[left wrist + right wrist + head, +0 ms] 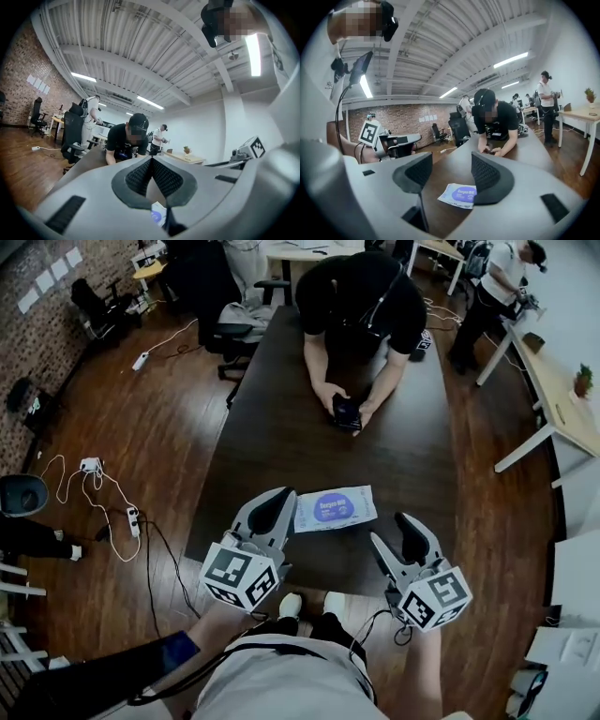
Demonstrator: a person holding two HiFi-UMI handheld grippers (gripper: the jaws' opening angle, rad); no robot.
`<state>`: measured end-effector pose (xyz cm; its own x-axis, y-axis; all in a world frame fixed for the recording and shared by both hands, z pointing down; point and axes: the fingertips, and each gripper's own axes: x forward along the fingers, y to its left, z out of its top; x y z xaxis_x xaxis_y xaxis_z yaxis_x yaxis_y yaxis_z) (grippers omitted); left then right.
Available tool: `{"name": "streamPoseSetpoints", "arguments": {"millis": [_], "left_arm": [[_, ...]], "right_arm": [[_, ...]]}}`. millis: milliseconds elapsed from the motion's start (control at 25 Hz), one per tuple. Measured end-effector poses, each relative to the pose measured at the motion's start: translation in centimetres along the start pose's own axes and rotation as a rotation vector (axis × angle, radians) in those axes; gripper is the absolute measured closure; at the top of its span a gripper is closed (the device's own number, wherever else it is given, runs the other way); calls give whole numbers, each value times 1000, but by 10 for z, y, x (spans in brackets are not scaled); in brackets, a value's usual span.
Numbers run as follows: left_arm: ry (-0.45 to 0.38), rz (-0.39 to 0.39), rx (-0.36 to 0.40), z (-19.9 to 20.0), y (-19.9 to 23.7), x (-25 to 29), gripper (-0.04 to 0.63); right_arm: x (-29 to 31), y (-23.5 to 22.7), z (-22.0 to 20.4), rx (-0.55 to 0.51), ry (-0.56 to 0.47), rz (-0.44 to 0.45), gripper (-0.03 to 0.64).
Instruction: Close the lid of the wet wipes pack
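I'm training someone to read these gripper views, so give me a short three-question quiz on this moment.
1. True or false: the jaws of the right gripper stand apart, and nothing is held between them.
2. Pick one. The jaws of the left gripper are: A) wide apart; B) together at the tips; C) out of its own view.
3. Fill in: in the head view, the wet wipes pack lies flat on the dark ___, between the two grippers.

Key: 1 true; 2 B; 3 table.
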<state>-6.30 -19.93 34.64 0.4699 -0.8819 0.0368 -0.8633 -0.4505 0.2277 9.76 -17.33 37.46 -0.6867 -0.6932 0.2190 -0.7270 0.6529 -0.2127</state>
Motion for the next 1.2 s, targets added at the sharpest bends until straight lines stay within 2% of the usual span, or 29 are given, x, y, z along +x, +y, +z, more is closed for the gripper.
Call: {"name": "streamPoseSetpoints", "arguments": {"millis": [120,280,360,400,920,1200], "left_arm": [[-32,-40,17,23,-8,-6,595],[-35,-80,48,35,-14,-24,595],[-31,-92,58,35,-16,-32,595],[-32,-98,62,35,-16,-35,595],[-2,-184,32,30,-35,-57,595],[50,-235,6,-5,-54,-55,595]], "right_arm": [[-24,1,20,22,-74,-67,350],[-47,13,31,4,-115,-120,359],[-58,21,36,-1,-146,-134,561],[-63,24,38,2,-160,-140,595],[-101,39,13,31,-159,-278,609],[-122,50,1,48,-150,-291,609]]}}
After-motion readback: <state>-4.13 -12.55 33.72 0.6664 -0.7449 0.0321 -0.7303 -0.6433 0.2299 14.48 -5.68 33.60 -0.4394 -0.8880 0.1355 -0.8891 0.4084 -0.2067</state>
